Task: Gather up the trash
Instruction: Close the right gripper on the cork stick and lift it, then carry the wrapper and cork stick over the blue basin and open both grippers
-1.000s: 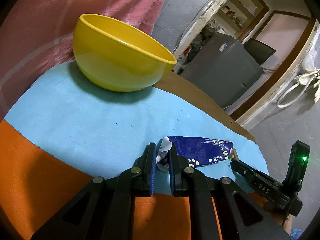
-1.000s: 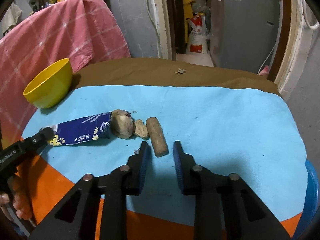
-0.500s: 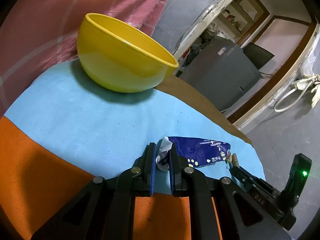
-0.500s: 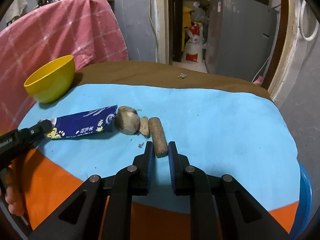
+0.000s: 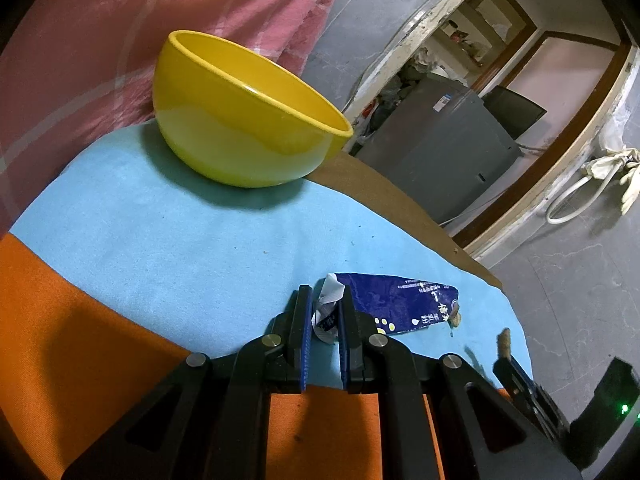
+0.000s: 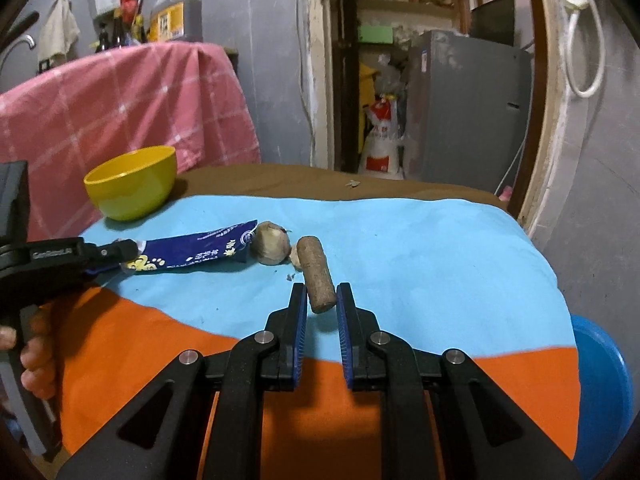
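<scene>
My left gripper (image 5: pixel 323 303) is shut on the torn white end of a dark blue wrapper (image 5: pixel 394 306), which lies flat on the blue cloth; it also shows in the right wrist view (image 6: pixel 196 248). My right gripper (image 6: pixel 322 298) is shut on the near end of a brown cork-like stick (image 6: pixel 318 274) and holds it tilted, just off the cloth. A round onion-like bulb (image 6: pixel 272 242) and a small scrap beside it lie between wrapper and stick. A yellow bowl (image 5: pixel 240 120) stands upright at the far left of the table, also in the right wrist view (image 6: pixel 130 188).
The table carries a blue cloth (image 6: pixel 420 248) over an orange one (image 6: pixel 120 344). A pink checked cloth (image 6: pixel 120 100) hangs behind the bowl. A blue basin (image 6: pixel 600 392) sits low past the table's right edge. A grey cabinet (image 6: pixel 468 108) stands beyond the far edge.
My right gripper moved forward and shut on the near end of the brown stick, then lifted it slightly. My left gripper stayed shut on the wrapper's end.
</scene>
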`<state>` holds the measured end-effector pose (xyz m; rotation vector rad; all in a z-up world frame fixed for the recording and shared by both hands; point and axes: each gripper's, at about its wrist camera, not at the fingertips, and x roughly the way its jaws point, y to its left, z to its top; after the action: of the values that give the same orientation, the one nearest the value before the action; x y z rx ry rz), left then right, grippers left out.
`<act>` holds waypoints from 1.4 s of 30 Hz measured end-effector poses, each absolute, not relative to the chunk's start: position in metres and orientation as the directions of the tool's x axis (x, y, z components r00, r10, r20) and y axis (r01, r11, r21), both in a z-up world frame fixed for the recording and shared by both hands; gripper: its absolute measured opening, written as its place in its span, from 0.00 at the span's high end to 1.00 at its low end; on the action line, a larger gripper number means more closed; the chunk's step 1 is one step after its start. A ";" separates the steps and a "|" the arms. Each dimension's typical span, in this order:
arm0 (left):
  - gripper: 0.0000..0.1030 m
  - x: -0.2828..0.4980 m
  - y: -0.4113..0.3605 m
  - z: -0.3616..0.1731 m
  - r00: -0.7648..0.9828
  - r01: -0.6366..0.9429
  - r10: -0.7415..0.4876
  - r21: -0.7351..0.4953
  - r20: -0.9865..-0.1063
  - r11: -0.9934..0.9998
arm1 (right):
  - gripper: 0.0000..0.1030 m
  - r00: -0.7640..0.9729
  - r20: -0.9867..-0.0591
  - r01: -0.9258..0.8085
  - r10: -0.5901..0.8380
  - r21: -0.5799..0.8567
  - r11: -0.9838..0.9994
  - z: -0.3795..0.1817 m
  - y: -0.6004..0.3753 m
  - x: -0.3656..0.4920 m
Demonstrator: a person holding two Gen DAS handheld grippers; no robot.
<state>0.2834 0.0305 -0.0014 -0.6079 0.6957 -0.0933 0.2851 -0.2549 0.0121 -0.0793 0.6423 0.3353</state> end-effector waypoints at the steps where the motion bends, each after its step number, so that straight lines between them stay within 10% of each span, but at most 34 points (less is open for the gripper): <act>1: 0.91 0.283 0.031 -0.001 0.773 -0.110 -0.281 -0.557 -0.568 0.823 | 0.88 0.762 -0.582 -0.324 0.283 0.035 0.945 0.013 -0.258 0.281; 20: 0.91 0.230 -0.012 0.066 0.890 0.038 -0.273 -0.539 -0.364 0.841 | 0.88 0.892 -0.329 -0.288 0.309 0.113 0.951 0.048 -0.307 0.237; 42: 0.91 0.234 -0.212 0.092 0.877 0.352 -0.412 -0.253 -0.247 0.901 | 0.87 0.993 -0.116 0.031 -0.016 0.123 0.992 0.084 -0.427 0.176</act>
<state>0.2338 -0.2116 0.0920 -0.2036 0.3014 -0.4017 0.1761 -0.4267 0.0841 0.1246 0.1154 -0.0235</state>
